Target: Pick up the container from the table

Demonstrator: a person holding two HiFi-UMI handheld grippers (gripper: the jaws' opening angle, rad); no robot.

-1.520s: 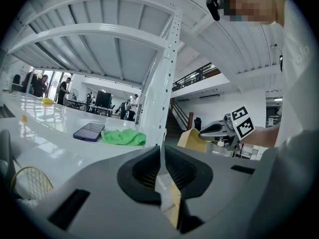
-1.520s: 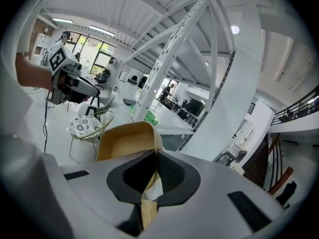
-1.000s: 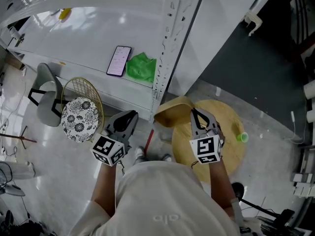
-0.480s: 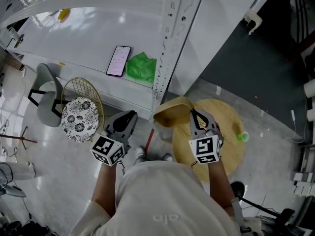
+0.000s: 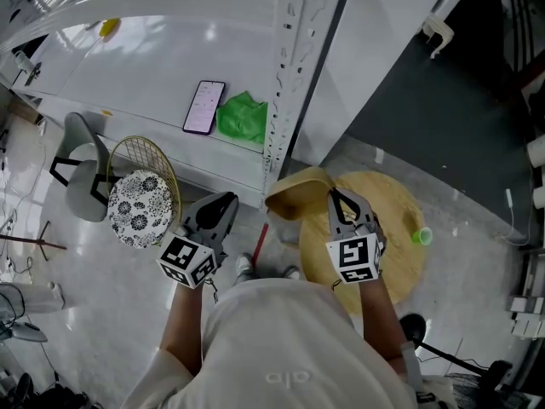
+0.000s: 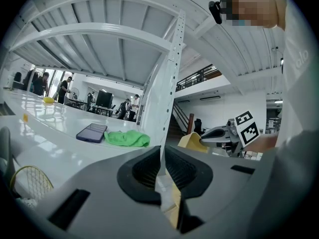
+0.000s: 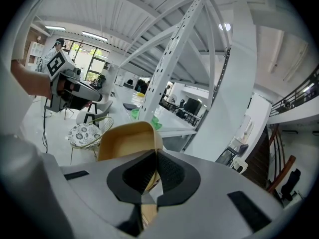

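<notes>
A tan, open-topped container (image 5: 298,192) hangs in the air over the left edge of a round wooden table (image 5: 400,258). My right gripper (image 5: 334,196) is shut on its near wall. In the right gripper view the container (image 7: 127,141) rises just ahead of the right gripper (image 7: 152,166), its thin wall pinched between the pads. My left gripper (image 5: 223,201) hovers to the left over the floor, shut with nothing in it. In the left gripper view the left gripper (image 6: 162,156) shows only a sliver of gap, and the container (image 6: 192,141) and right gripper (image 6: 204,139) appear at right.
A small green cup (image 5: 419,238) stands on the round table's right side. A white shelf unit (image 5: 128,66) ahead carries a phone (image 5: 204,106) and a green cloth (image 5: 242,118); its upright post (image 5: 285,83) is close to the container. A wire chair with patterned cushion (image 5: 139,204) stands left.
</notes>
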